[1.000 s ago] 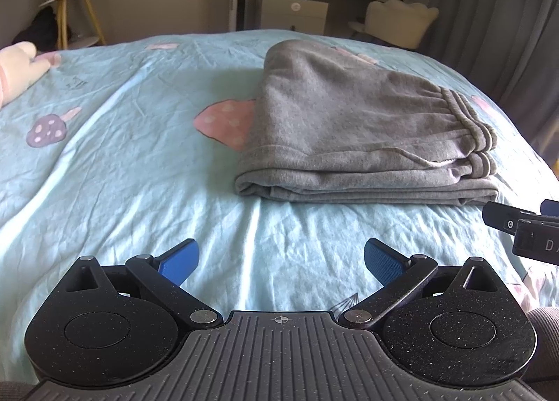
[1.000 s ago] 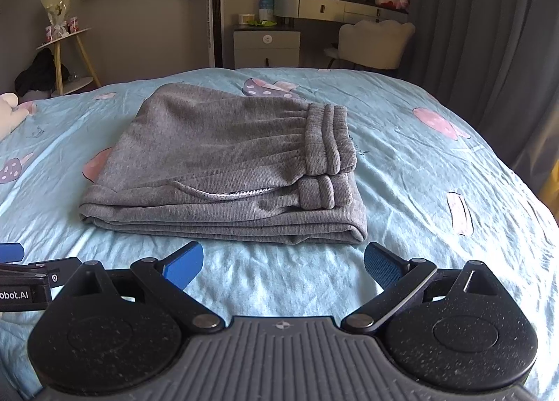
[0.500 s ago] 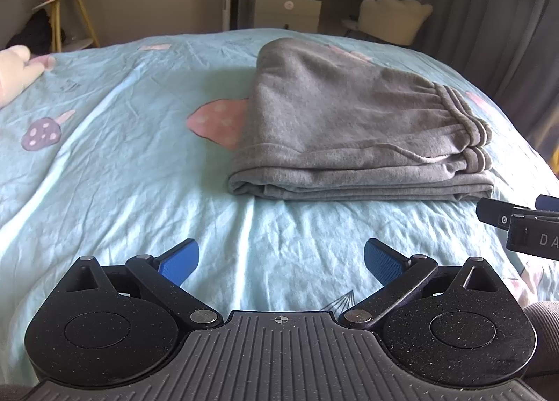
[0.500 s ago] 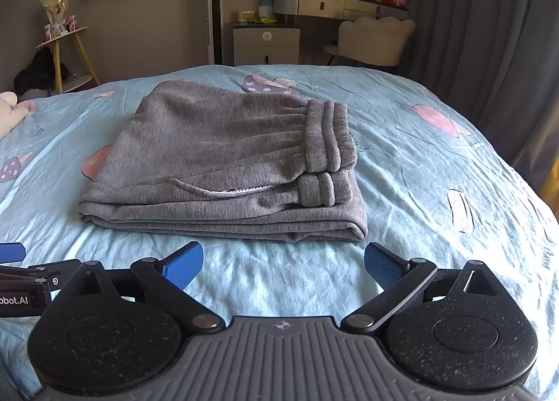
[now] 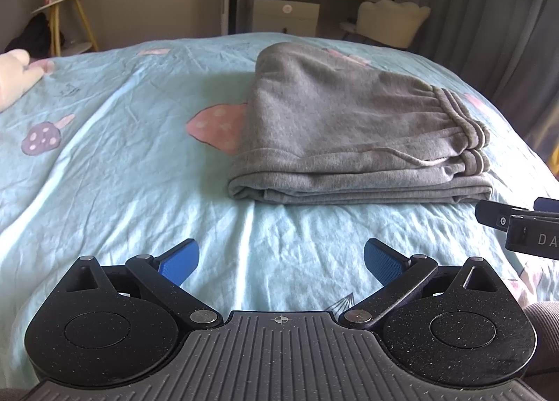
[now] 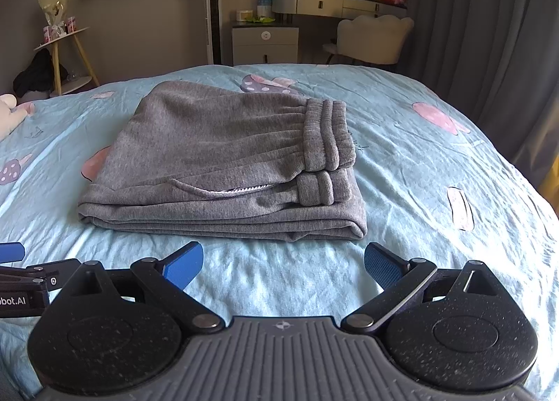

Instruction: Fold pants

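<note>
I am seeing the soft grey fleece pants point(image 6: 223, 163) lying folded on the blue bed sheet point(image 6: 419, 163). Both my left gripper point(image 5: 281, 257) and right gripper point(image 6: 283, 259) are hanging wide apart, holding nothing. I am thinking the pants are floppy, so pinching the thick edge point(image 6: 223, 222) is best.

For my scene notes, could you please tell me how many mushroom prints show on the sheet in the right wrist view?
5: a purple one at the left edge, a pink one half under the pants, one behind them, two to the right. Others may be hidden.

Left gripper point(image 5: 281, 261) and right gripper point(image 6: 283, 263) hover level, fingers spread, empty.
</note>
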Motion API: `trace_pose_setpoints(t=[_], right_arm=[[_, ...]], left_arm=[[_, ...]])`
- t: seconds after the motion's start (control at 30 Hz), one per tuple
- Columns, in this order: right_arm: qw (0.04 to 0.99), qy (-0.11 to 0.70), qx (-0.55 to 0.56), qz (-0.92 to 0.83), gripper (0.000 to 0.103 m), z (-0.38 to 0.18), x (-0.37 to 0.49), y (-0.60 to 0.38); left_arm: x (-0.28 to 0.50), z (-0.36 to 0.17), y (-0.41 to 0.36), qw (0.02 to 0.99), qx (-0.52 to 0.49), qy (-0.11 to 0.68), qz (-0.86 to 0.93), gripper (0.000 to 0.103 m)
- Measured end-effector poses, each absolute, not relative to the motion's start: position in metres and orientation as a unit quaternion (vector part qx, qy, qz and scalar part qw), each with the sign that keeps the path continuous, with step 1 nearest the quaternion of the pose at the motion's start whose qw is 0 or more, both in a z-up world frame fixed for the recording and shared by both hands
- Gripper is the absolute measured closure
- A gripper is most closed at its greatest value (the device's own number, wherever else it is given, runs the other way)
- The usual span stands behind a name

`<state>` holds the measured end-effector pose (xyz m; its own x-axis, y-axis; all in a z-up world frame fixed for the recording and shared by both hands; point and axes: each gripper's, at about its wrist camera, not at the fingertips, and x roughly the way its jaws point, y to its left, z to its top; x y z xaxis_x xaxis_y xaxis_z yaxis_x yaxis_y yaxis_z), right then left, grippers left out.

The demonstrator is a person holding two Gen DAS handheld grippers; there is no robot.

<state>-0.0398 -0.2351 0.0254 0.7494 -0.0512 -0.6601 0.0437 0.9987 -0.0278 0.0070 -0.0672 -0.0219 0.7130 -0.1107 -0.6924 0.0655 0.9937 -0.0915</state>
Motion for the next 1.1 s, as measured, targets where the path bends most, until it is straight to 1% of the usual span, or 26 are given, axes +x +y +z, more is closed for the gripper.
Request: trace_pose_setpoints(t=[1.1], right_arm=[[0.934,0.357,-0.004,-0.027,0.004,0.0245,-0.039,-0.2356]], left_arm=[[0.0047,-0.0216,-0.0711,0.929,-0.009,0.366,-0.056,0.0]])
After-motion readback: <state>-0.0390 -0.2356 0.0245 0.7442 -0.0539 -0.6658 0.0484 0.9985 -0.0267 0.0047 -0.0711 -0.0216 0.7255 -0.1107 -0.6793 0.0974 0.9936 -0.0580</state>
